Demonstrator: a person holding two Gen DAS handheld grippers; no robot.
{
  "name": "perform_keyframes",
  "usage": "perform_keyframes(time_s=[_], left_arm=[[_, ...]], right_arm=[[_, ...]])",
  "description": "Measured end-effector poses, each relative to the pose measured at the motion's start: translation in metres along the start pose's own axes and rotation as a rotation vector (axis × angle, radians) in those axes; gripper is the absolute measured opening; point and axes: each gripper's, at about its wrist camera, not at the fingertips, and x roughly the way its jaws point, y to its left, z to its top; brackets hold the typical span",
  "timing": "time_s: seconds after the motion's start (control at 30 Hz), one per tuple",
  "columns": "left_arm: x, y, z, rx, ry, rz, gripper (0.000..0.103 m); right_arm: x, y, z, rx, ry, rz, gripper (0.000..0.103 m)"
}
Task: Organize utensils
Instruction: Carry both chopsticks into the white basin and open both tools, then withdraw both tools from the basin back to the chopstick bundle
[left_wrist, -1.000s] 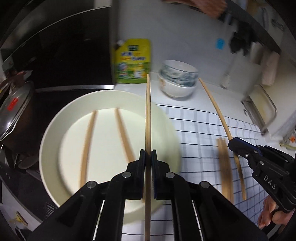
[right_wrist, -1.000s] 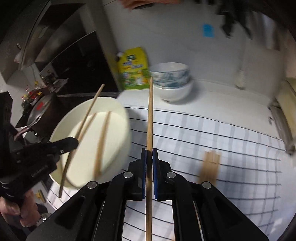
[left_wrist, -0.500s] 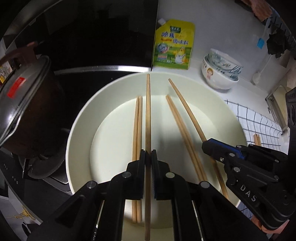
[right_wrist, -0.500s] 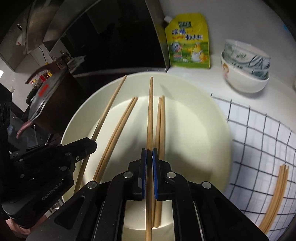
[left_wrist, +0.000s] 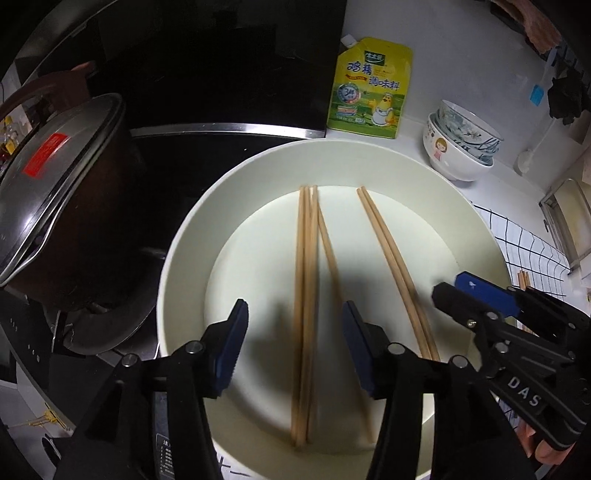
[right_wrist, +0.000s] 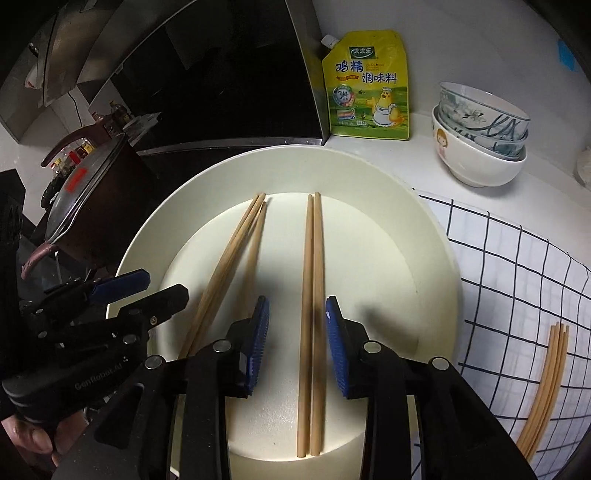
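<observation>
A large cream plate holds several wooden chopsticks. In the left wrist view my left gripper hangs just over the plate, its jaws opening. A bunch of chopsticks lies loose between the blue pads, which do not touch it. In the right wrist view my right gripper is opening too, with a pair of chopsticks lying free between its pads. Each gripper shows in the other's view: the right gripper beside the right-hand pair, the left gripper beside the slanted bunch.
More chopsticks lie on a checked cloth right of the plate. Stacked bowls and a yellow seasoning pouch stand behind it. A lidded dark pot sits on the black cooktop to the left.
Both grippers carried a chopstick each from over the cloth to over the plate. Both jaws have since come apart, and the two chopsticks now lie in the plate.
</observation>
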Motion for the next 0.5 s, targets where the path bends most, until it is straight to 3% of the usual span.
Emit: perform_keyframes(time_s=[0.5], left_arm=[[-0.029, -0.006, -0.014, -0.004, -0.035, -0.015, 0.063]], right_arm=[[-0.035, -0.003, -0.027, 0.018, -0.023, -0.021, 0.030]])
